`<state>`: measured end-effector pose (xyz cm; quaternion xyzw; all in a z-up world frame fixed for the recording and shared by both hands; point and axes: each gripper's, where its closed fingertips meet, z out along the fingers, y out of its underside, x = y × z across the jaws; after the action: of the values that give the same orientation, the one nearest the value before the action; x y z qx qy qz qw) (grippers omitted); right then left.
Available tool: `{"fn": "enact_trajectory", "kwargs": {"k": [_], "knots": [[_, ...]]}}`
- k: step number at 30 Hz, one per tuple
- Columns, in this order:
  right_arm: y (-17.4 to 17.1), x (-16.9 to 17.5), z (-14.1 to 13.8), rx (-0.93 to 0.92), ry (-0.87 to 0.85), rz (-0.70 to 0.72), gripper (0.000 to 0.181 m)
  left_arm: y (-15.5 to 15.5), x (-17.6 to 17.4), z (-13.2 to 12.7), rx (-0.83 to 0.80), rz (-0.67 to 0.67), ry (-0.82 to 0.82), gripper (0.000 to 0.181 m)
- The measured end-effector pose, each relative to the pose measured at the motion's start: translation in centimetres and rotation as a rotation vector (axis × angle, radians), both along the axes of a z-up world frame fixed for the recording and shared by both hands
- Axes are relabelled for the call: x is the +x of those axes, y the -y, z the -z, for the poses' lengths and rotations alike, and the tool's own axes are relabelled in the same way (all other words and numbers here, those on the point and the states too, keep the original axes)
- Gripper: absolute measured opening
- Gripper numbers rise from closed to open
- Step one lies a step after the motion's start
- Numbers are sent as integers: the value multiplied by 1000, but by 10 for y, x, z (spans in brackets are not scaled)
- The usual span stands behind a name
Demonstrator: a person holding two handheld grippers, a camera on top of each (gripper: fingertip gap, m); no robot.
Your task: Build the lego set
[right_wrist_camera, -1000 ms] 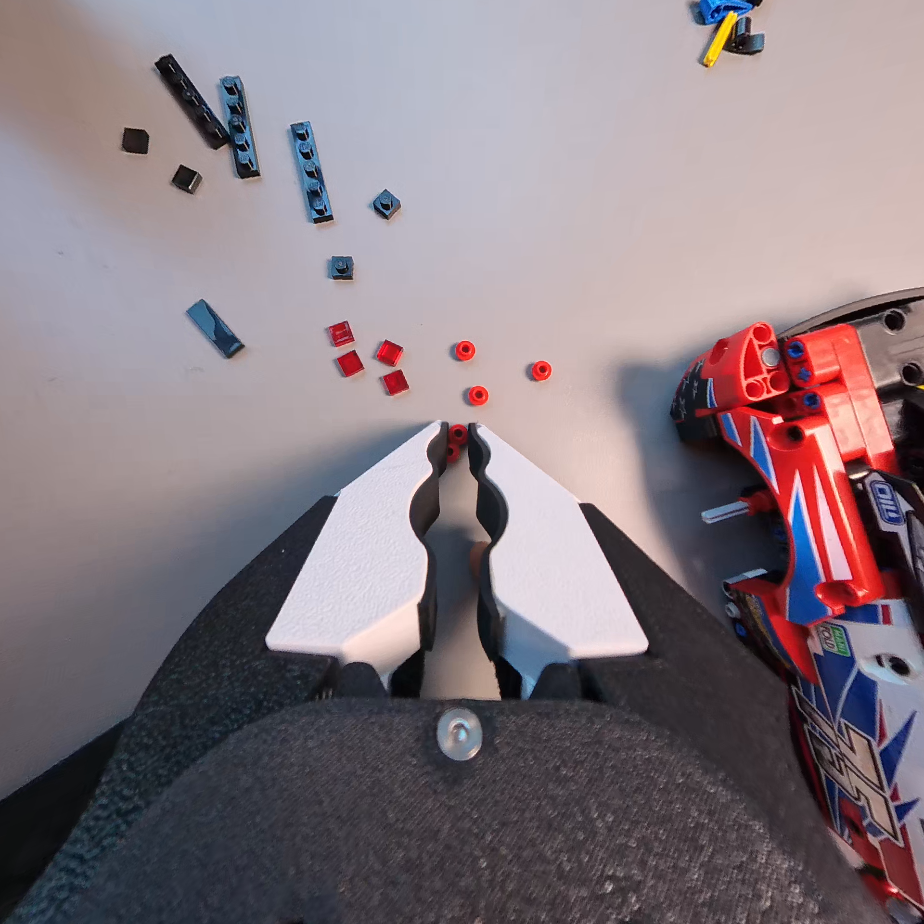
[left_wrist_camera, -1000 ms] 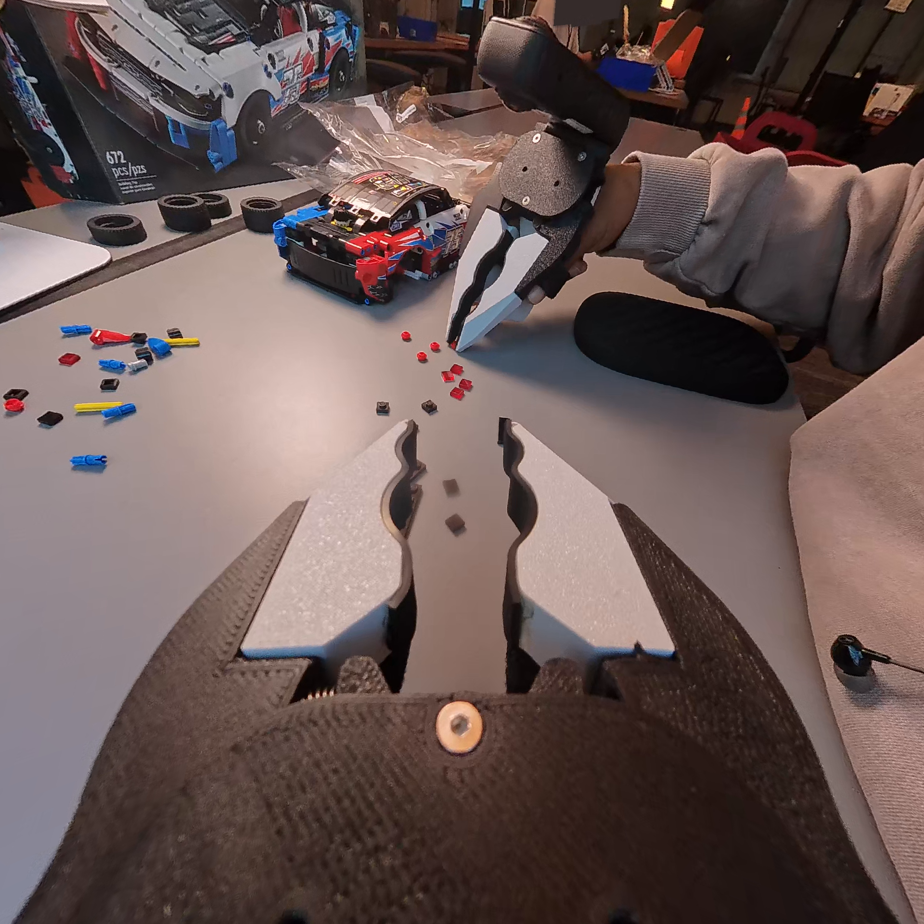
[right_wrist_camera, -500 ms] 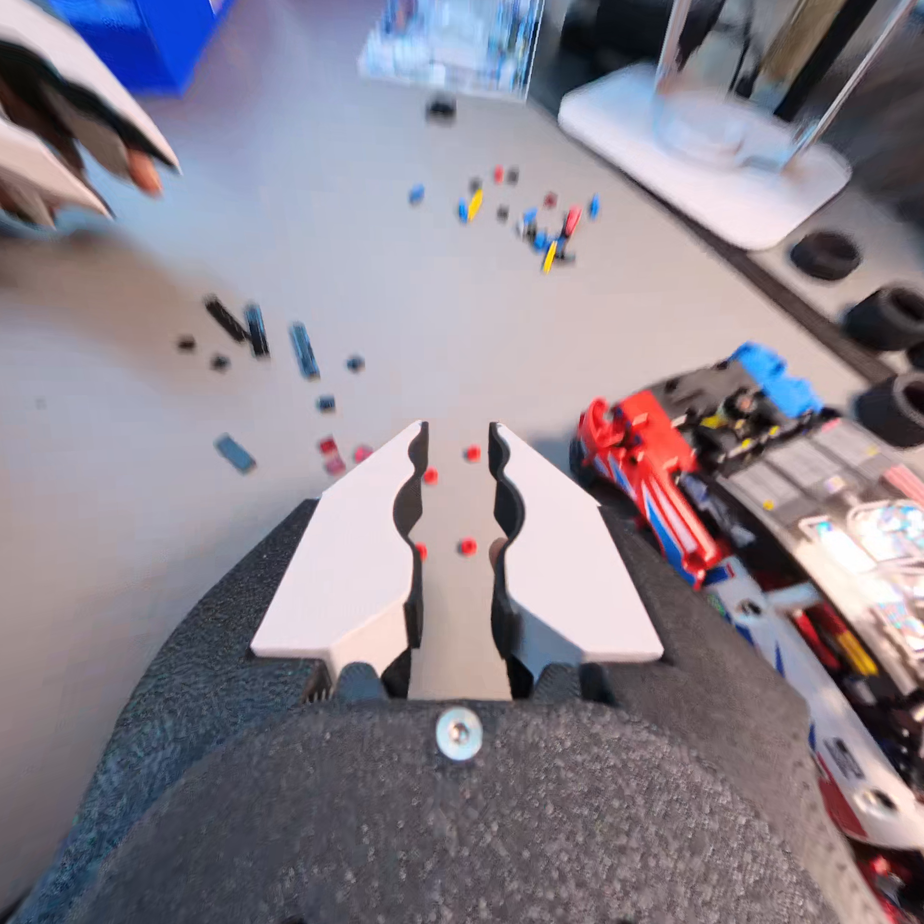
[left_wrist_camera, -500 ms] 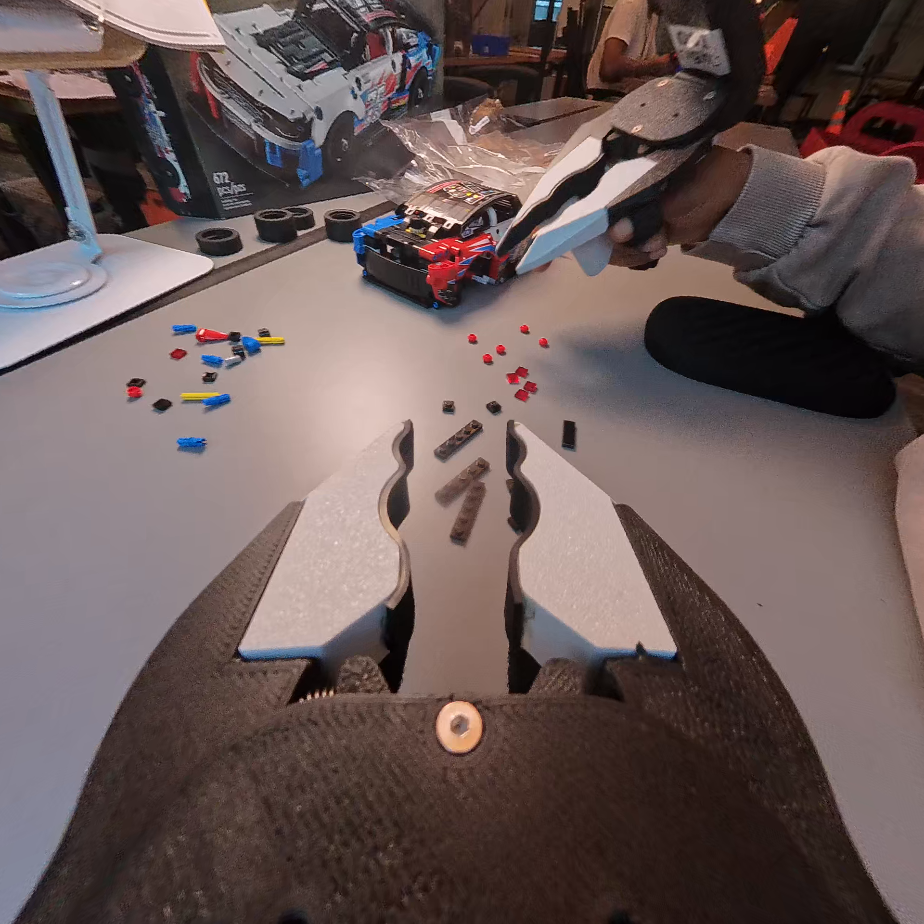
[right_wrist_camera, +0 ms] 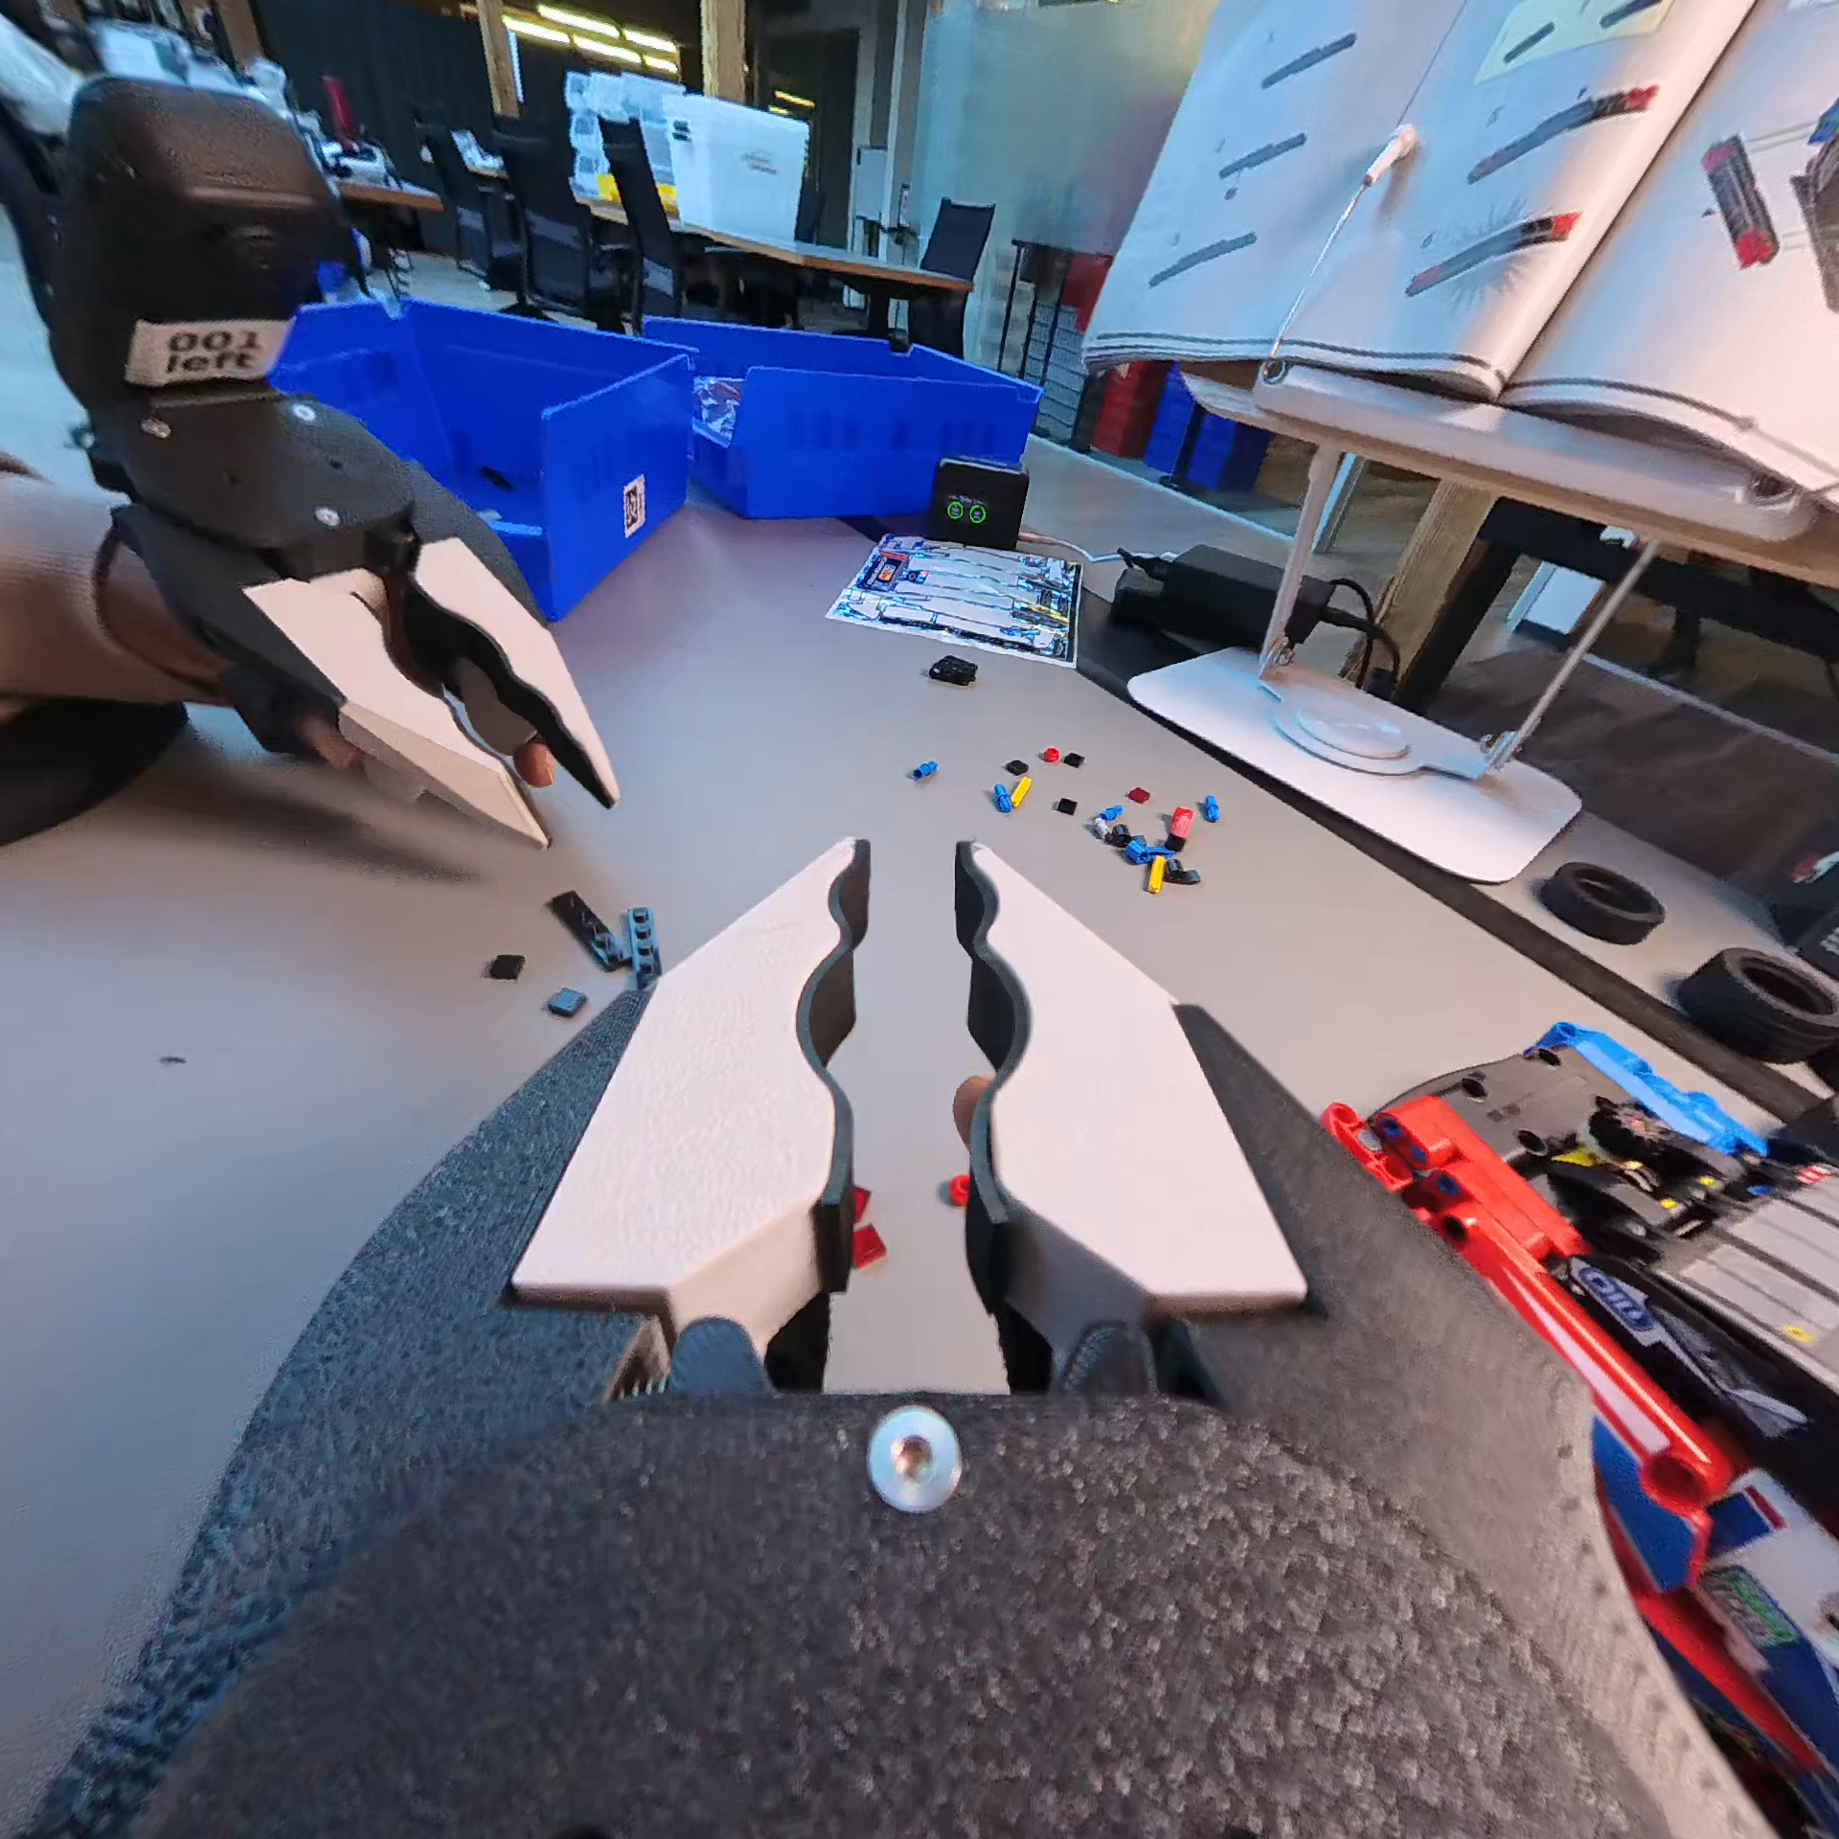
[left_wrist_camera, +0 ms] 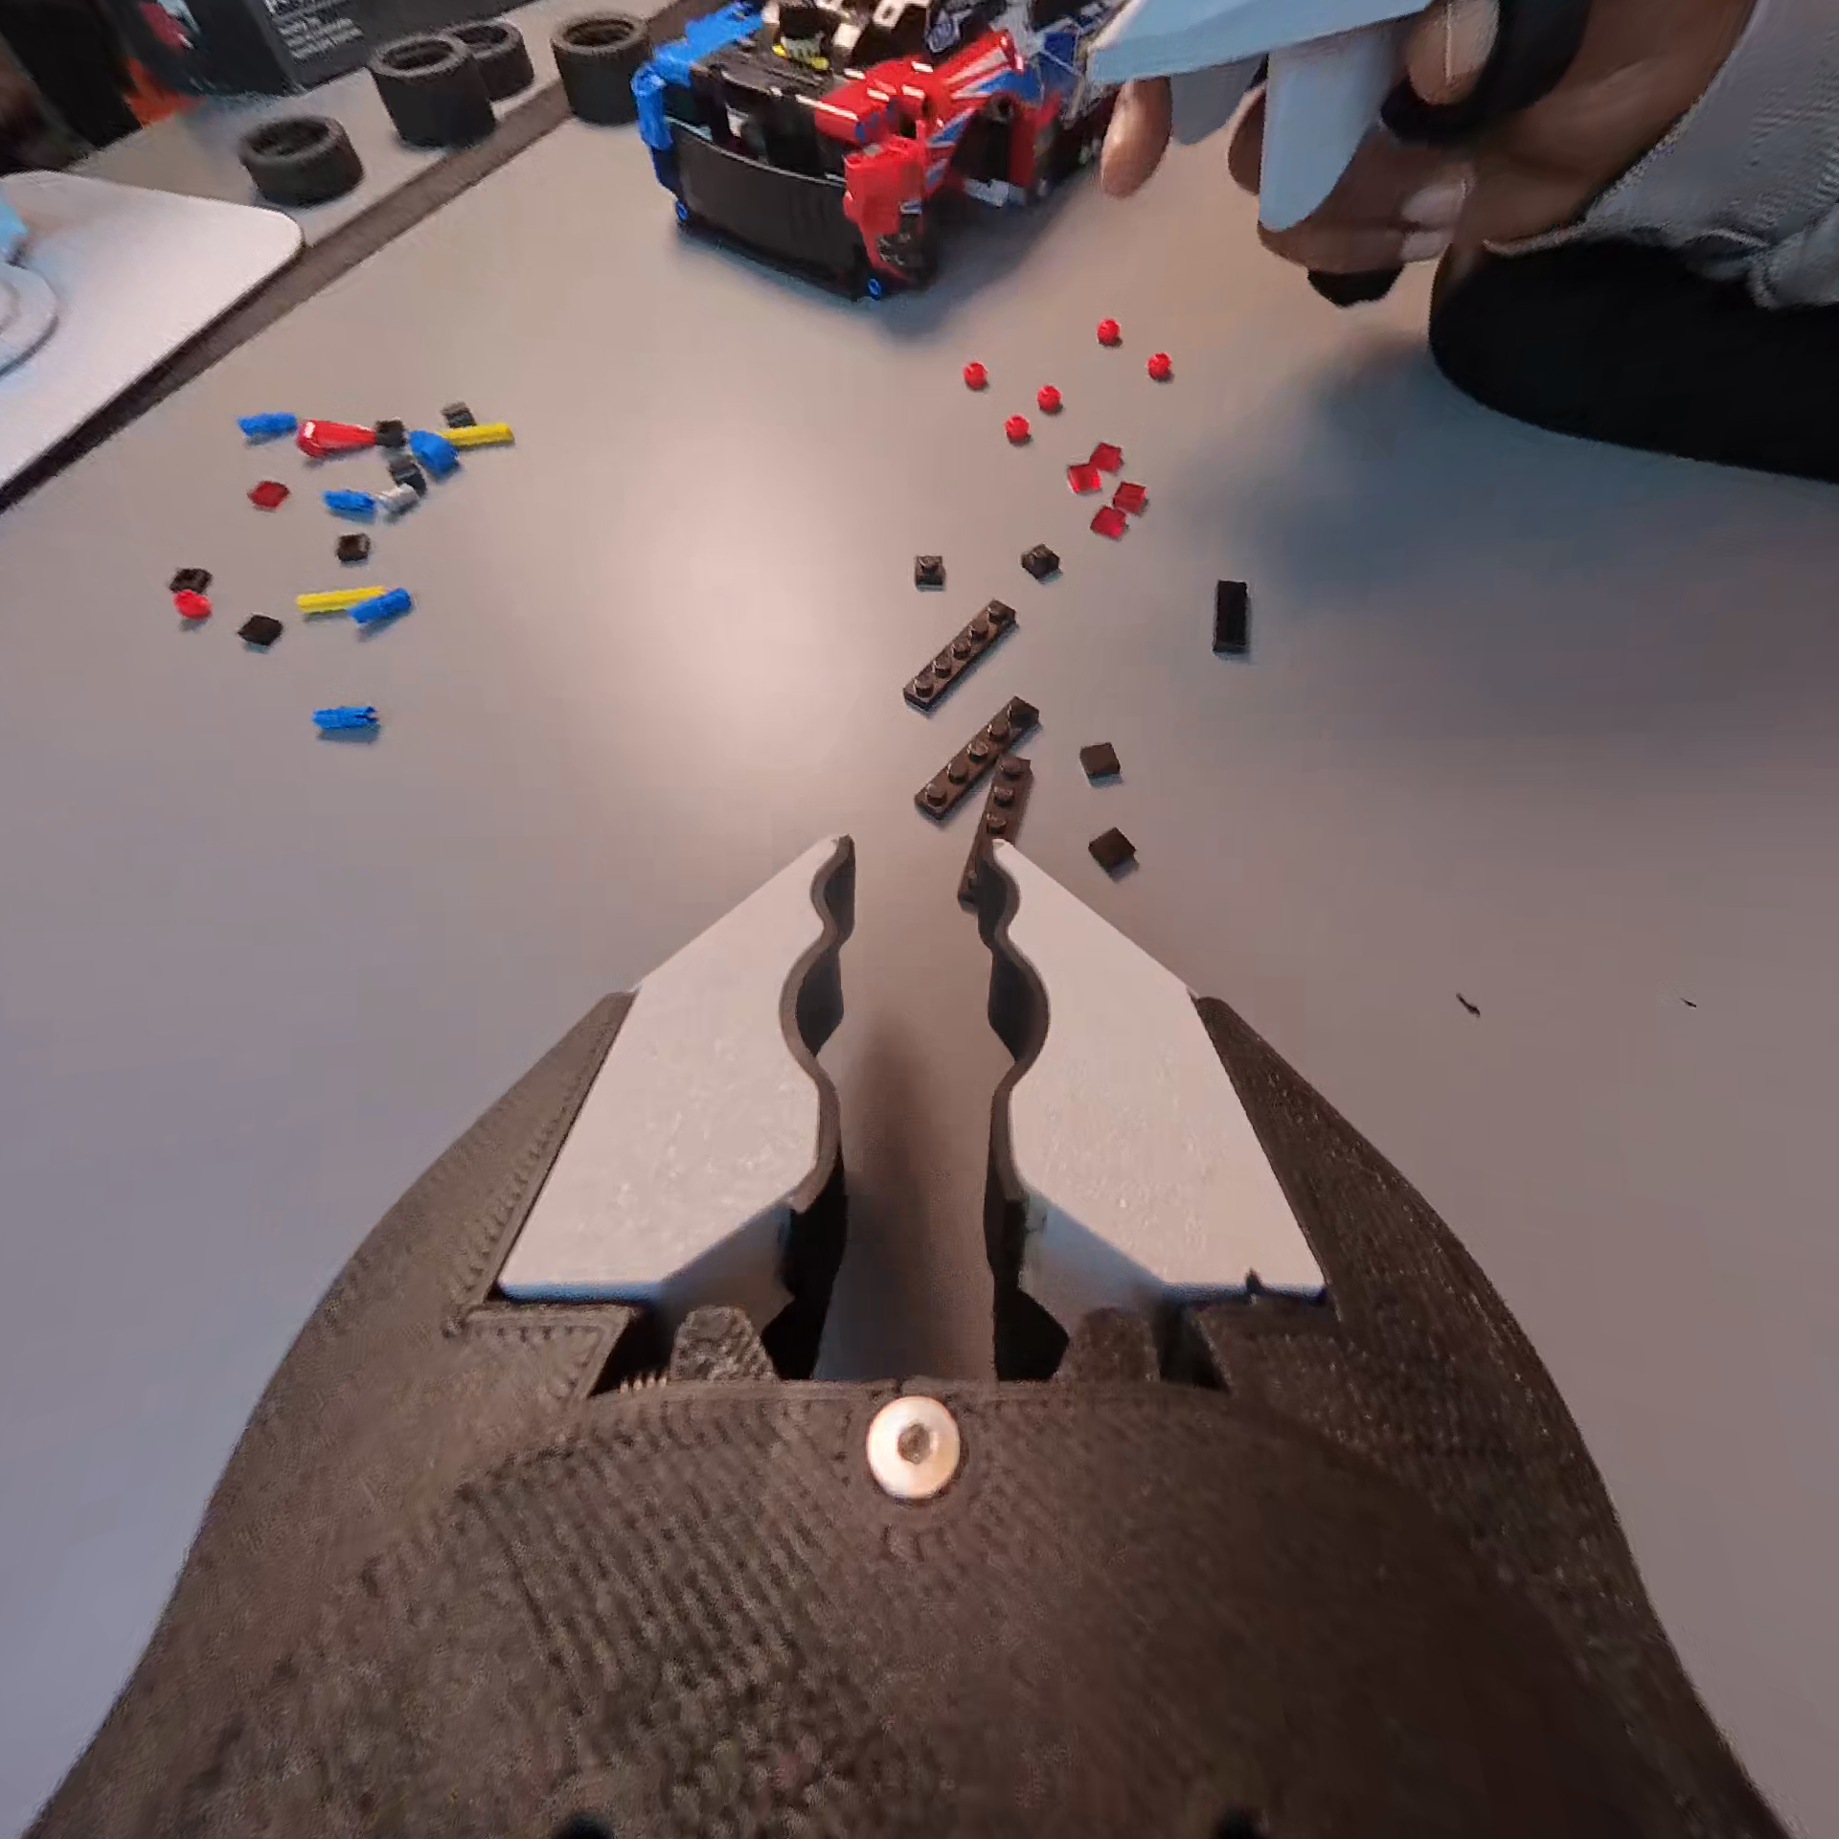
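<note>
An open-plan office or lab is showing: long desks [right_wrist_camera: 796, 254] and black chairs [right_wrist_camera: 637, 199] are running back under strip lights [right_wrist_camera: 587, 30], blue bins [right_wrist_camera: 597, 438] are sitting on the grey worktop [right_wrist_camera: 796, 716], and a stand [right_wrist_camera: 1363, 736] is propping up an open booklet [right_wrist_camera: 1493, 199].

Grey table [left_wrist_camera: 597, 896], red-blue-black car [left_wrist_camera: 846, 149], black plates [left_wrist_camera: 960, 655], seemingly translucent red tiles [left_wrist_camera: 1105, 493]
</note>
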<state>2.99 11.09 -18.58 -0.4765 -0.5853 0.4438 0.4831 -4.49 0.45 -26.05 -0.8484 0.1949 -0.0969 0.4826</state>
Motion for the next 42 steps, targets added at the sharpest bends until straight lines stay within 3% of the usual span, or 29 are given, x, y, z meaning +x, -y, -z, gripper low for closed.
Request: {"fn": "enact_trajectory", "kwargs": {"k": [8, 13, 17, 28, 29, 32, 42], "knots": [[15, 4, 15, 112, 88, -61, 9, 1, 15, 19, -94, 107, -106, 22], [66, -3, 49, 29, 307, -282, 9, -2, 22, 23, -96, 221, -281, 5], [74, -21, 76, 127, 502, -303, 12, -2, 21, 23, -124, 272, -352, 2], [79, -48, 95, 214, 713, -396, 14, 2, -8, 12, -41, 191, -221, 0], [78, -48, 97, 224, 728, -403, 12, 1, -8, 13, -45, 195, -214, 7], [80, -48, 100, 252, 747, -436, 6, -4, -5, 20, -105, 229, -187, 25], [75, -38, 100, 255, 748, -460, 6, -11, 8, 25, -247, 439, -135, 28]]}}
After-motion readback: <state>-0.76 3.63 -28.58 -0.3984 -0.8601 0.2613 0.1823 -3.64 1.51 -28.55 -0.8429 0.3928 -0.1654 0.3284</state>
